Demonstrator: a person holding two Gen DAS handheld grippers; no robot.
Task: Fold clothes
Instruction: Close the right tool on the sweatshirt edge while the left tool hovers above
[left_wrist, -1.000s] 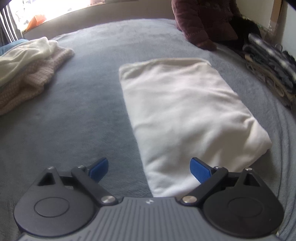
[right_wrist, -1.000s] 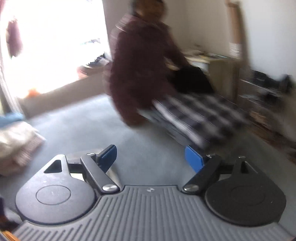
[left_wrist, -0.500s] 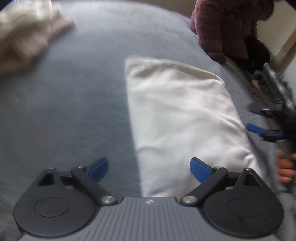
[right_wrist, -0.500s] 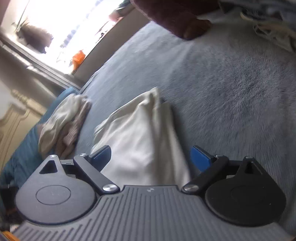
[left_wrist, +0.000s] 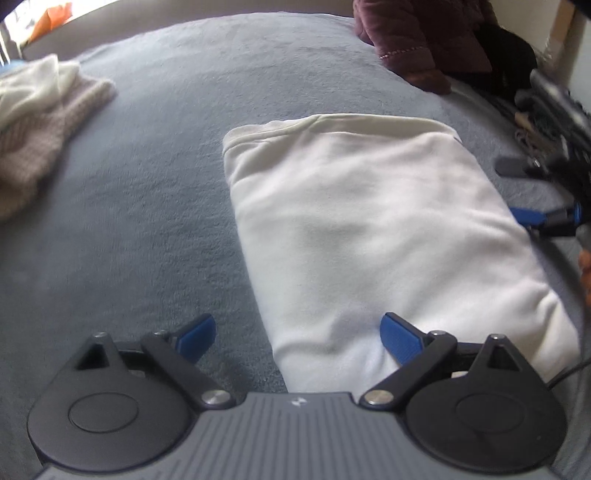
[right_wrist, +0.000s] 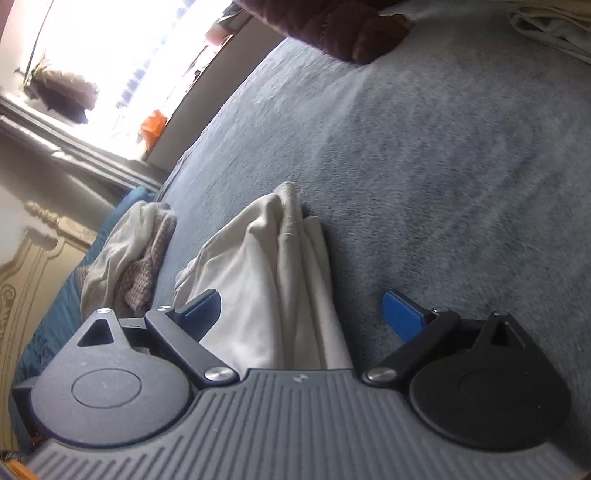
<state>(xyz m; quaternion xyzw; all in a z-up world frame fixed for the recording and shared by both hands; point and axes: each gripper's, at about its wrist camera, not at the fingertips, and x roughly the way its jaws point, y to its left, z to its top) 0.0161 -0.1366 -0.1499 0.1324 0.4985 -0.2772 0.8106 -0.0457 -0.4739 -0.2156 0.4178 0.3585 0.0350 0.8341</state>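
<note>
Both grippers, left and right, gape wide, empty, over a folded white garment. It lies flat on the grey blanket; a clothes pile sits well apart.

Daylight only, coming from a window far ahead-left of the right gripper; it's blown out to pure white w/ glare bleeding over the sill. The grey blanket is evenly lit, soft shadows, a dark strip along the white folded cloth edge. Left view: cloth is bright, nearly overexposed, detail washed. Motion blur at the right edge, smearing the other gripper. Strong fisheye bend at borders in both views. Right view is tilted, slightly soft.
</note>
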